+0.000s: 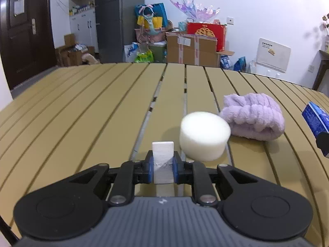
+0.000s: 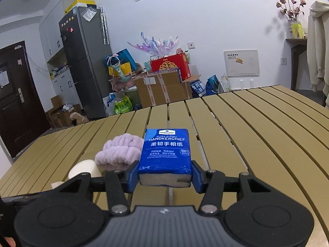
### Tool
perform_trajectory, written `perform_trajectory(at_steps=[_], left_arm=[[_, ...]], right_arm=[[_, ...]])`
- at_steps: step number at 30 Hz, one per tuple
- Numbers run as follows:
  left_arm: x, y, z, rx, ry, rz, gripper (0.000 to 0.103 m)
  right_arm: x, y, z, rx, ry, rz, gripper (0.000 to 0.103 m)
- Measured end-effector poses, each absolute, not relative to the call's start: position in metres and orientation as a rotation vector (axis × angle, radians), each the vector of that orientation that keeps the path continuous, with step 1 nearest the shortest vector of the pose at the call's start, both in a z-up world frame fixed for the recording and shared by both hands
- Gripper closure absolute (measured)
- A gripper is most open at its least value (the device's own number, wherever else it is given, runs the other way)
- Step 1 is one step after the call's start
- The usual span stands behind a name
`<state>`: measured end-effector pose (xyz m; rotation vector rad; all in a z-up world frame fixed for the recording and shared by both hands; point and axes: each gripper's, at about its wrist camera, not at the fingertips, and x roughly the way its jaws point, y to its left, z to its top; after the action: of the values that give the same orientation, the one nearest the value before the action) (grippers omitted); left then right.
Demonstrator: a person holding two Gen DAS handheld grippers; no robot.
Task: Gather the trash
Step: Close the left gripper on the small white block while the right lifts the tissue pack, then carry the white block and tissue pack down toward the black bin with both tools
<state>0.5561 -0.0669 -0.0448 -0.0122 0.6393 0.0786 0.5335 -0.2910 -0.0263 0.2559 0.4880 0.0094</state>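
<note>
Progress: 2 items appear picked up, 1 per gripper; no bin in view, so dropping them off is left
Left gripper point(image 1: 163, 165): clenched on small white block point(image 1: 162, 160), near centre
Right gripper point(image 2: 165, 177): part-open, clamping blue tissue pack point(image 2: 166, 152)
Still on slatted table point(image 1: 82, 107): white foam cylinder point(image 1: 204, 135); purple towel point(image 1: 254, 116) far right of it

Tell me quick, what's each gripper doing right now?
Left gripper: shut on a small white foam block.
Right gripper: shut on a blue handkerchief tissue pack.
</note>
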Motion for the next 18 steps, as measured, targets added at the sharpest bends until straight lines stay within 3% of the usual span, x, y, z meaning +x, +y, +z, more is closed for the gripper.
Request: perform_trajectory(at_steps=[18], left_arm=[[0.502,-0.061,-0.016,-0.018,0.567,0.057,0.085]], right_arm=[[0.506,-0.279,-0.012,0.176,0.470,0.018,0.053]])
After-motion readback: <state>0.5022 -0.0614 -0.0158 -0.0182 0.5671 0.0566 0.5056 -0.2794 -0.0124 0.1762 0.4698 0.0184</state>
